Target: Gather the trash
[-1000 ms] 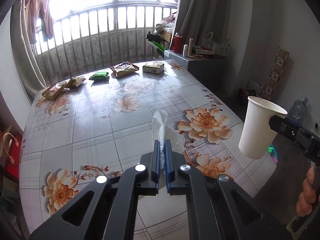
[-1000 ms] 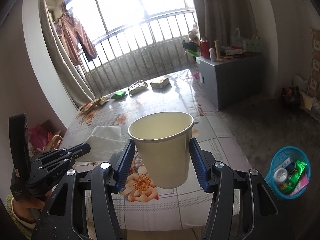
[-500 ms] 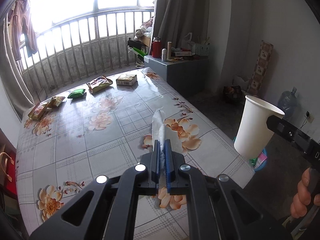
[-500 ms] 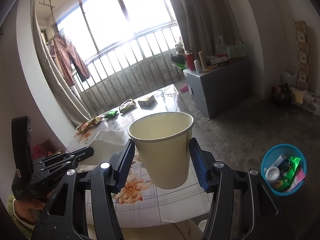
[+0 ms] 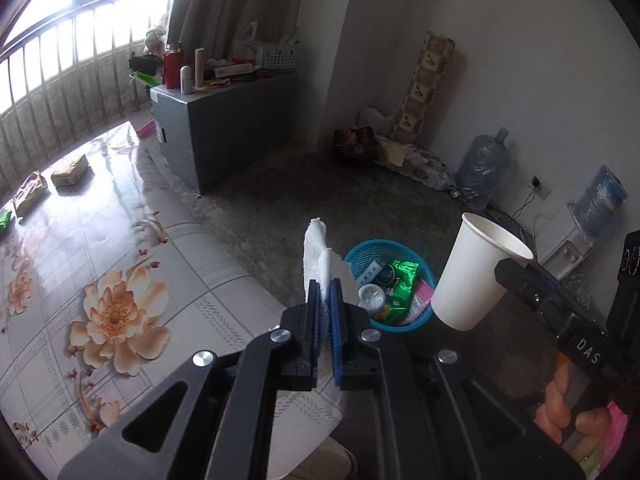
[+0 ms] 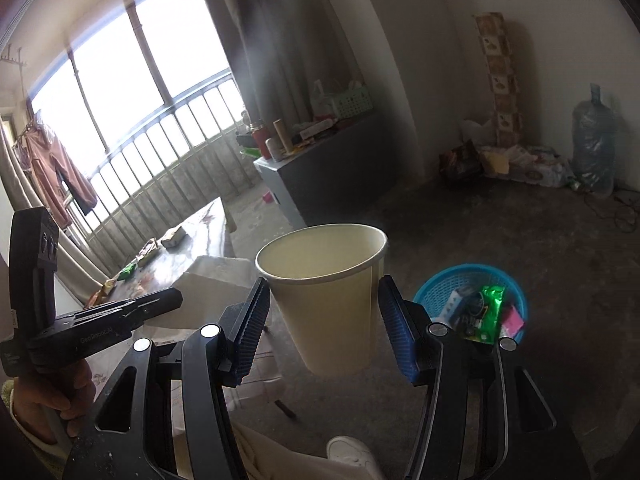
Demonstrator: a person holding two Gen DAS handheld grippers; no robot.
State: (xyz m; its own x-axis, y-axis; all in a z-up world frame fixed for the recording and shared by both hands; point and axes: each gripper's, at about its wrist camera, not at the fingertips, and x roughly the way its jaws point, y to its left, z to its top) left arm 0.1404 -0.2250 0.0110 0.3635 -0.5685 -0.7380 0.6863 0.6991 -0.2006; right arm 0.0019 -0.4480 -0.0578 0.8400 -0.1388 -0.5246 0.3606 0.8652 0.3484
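Trash already fills the blue basket on the grey floor, beside the flowered table: a green packet, a white lid and small wrappers. Above it, the white paper cup sits upright between the fingers of the right gripper, which grip its sides. The left gripper is closed narrow on a white tissue, which sticks up.
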